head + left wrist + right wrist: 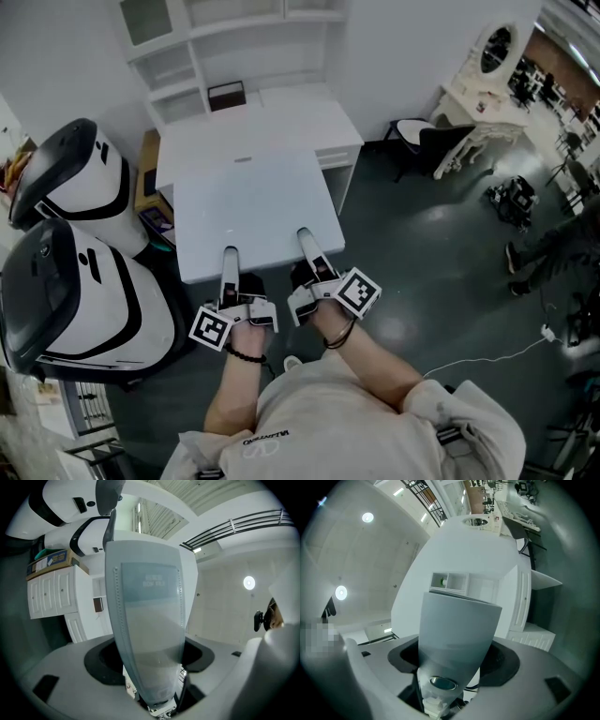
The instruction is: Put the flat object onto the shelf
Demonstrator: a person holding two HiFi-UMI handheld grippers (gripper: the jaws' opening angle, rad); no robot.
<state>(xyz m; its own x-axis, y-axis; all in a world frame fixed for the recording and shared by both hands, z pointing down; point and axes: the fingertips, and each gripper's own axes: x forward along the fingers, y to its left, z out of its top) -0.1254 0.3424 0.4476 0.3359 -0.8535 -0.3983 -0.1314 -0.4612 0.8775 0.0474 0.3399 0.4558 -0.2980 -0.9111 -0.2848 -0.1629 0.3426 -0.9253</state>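
Left gripper (230, 260), right gripper (307, 244): jaws clamp the flat board (253, 202) (2 grips).

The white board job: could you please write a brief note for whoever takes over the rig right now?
Left gripper: clamped on the white board's near edge, left part.
Right gripper: clamped on the same edge, right part.
Board: held aloft, face up, in front of the desk.
Done: board lifted.
Left: raise it to the shelf above the desk, set it down, release.
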